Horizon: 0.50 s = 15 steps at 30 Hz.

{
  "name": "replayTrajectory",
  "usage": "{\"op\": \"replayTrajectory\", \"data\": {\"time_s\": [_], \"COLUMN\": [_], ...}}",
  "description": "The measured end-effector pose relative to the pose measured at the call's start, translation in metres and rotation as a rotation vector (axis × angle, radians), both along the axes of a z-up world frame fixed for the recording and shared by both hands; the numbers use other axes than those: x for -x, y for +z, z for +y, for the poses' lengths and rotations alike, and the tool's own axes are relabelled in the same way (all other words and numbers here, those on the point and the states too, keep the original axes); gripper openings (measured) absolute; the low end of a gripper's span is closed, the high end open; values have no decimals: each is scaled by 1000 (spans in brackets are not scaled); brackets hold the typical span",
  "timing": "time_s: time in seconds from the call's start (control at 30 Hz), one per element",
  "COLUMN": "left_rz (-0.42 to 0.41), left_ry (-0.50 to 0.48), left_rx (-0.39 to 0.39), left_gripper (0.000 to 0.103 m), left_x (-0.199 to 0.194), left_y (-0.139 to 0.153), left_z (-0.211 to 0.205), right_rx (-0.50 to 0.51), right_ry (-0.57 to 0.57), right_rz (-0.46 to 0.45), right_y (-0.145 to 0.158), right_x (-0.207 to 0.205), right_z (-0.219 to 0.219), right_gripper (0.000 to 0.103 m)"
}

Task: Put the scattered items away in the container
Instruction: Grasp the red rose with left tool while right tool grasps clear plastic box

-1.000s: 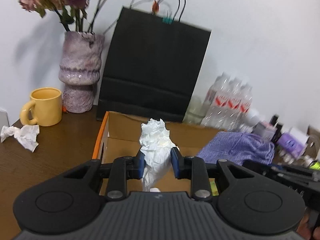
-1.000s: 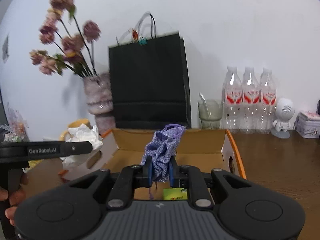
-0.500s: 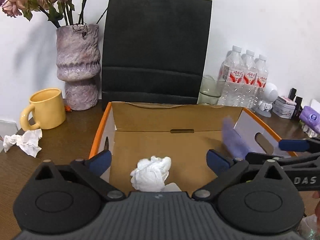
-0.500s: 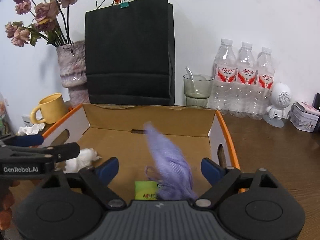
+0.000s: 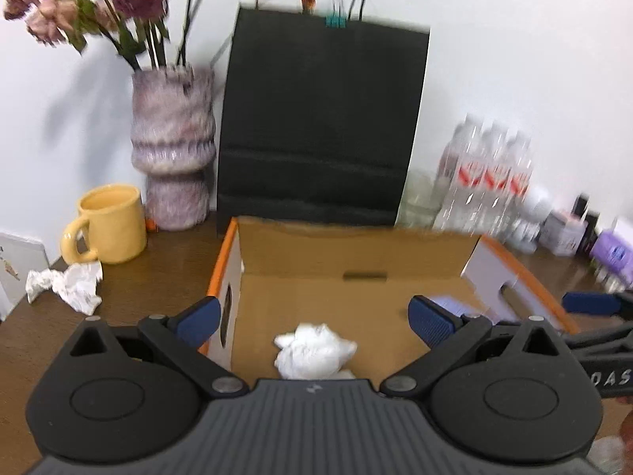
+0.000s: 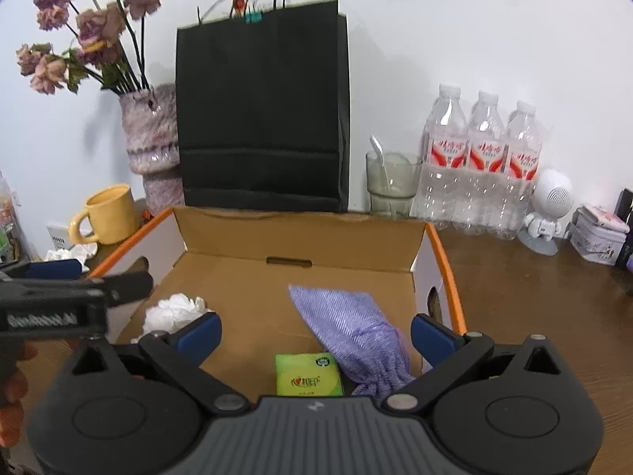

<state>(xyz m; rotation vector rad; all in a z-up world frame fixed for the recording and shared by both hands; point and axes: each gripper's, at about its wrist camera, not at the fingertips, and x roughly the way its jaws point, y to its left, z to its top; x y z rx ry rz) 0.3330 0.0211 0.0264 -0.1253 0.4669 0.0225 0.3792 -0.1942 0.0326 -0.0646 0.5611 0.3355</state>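
Inside cardboard box: one tissue wad, one purple pouch, one green packet. Left tool and right tool both spread apart, empty. One tissue wad on tabletop.

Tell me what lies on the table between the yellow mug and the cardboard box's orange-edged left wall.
In the left wrist view, only bare brown table separates the yellow mug from the cardboard box. The crumpled tissue sits nearer the camera.

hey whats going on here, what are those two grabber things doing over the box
A person is tidying loose items into the cardboard box. Both the left gripper and right gripper hang open and empty above it. Inside lie a crumpled white tissue, a purple cloth pouch and a green packet. Another crumpled tissue lies on the table beside the yellow mug.
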Motion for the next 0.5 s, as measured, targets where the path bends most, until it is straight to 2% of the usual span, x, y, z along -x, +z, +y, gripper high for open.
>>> {"op": "replayTrajectory", "data": {"time_s": [0.27, 0.37, 0.5], "left_rz": [-155, -195, -190], "left_ry": [-44, -57, -53], "left_rx": [80, 53, 10], "left_gripper": [103, 103, 103], "left_x": [64, 91, 119], "left_y": [44, 51, 49], "left_z": [16, 17, 20], "right_rx": [-20, 4, 24], "right_ry": [16, 24, 30], "right_rz": [-90, -109, -110], "right_y": [28, 31, 28], "right_x": [54, 79, 108], "right_z": [-11, -13, -17], "right_gripper": [103, 103, 103]}}
